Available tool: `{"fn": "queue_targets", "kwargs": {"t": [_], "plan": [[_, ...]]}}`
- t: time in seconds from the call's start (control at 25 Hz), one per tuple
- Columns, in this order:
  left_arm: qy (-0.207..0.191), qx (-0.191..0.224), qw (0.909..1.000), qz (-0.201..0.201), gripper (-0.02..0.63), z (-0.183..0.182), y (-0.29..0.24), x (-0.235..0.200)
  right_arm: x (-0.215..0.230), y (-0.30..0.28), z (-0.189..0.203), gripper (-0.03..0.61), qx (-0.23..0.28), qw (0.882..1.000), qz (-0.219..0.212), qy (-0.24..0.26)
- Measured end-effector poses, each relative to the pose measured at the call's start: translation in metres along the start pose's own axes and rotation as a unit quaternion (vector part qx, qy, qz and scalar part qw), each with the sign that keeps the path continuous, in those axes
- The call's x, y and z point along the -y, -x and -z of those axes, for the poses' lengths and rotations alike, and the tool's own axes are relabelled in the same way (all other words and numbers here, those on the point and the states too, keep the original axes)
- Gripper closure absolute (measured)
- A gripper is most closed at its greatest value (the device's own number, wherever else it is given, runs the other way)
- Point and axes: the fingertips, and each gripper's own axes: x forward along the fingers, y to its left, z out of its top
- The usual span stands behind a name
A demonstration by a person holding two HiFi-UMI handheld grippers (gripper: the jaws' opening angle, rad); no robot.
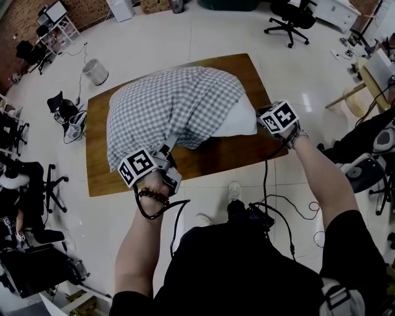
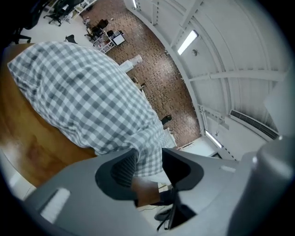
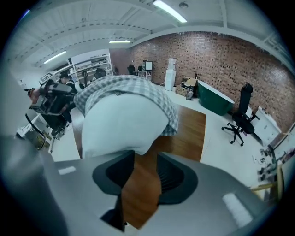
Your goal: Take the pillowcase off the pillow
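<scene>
**Checked case half off, both grippers spread at the table's edges**

You stand at the near edge of a brown rectangular wooden table (image 1: 207,162) on a glossy white tiled floor (image 1: 203,37). Round the room are black office chairs (image 1: 290,18), a pale cylindrical bin (image 1: 95,71) off the table's far left corner, and a red-brown brick wall (image 3: 216,60) seen from the right gripper view.

The grey-and-white checked pillowcase (image 1: 170,108) lies bunched over the left and far part of the table. The plain white pillow (image 1: 241,118) sticks out of it towards the right edge.

Your left gripper (image 1: 166,151) is at the near edge, left of the middle. Its jaws stand apart, and a hanging fold of the checked cloth lies in the gap between them (image 2: 148,161).

Your right gripper (image 1: 260,116) is at the right edge, just beside the bare end of the pillow. Its jaws are spread too (image 3: 145,166). Bare wood shows between them, and the pillow's white corner dips just to their tips.

The case hides most of the pillow and much of the table's far edge. In the head view the marker cubes and the cloth cover both grippers' tips. Your right gripper hides part of the right edge. Whether the cloth touches either left pad is hard to make out.
</scene>
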Motion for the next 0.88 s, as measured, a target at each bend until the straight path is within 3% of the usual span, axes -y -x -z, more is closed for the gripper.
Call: {"fn": "queue_targets", "kwargs": {"t": [0.4, 0.64, 0.88], "plan": [[-0.037, -0.052, 0.9973, 0.038, 0.413, 0.002, 0.063, 0.045, -0.058, 0.064, -0.013, 0.422, 0.029, 0.998, 0.051, -0.009], [-0.109, -0.087, 0.989, 0.048, 0.413, -0.005, 0.068, 0.087, -0.073, 0.086, -0.023, 0.422, 0.055, 0.996, 0.067, -0.016], [-0.191, -0.131, 0.9715, 0.049, 0.413, -0.026, 0.036, 0.134, -0.059, 0.097, -0.023, 0.421, 0.075, 0.995, 0.066, -0.003]]}}
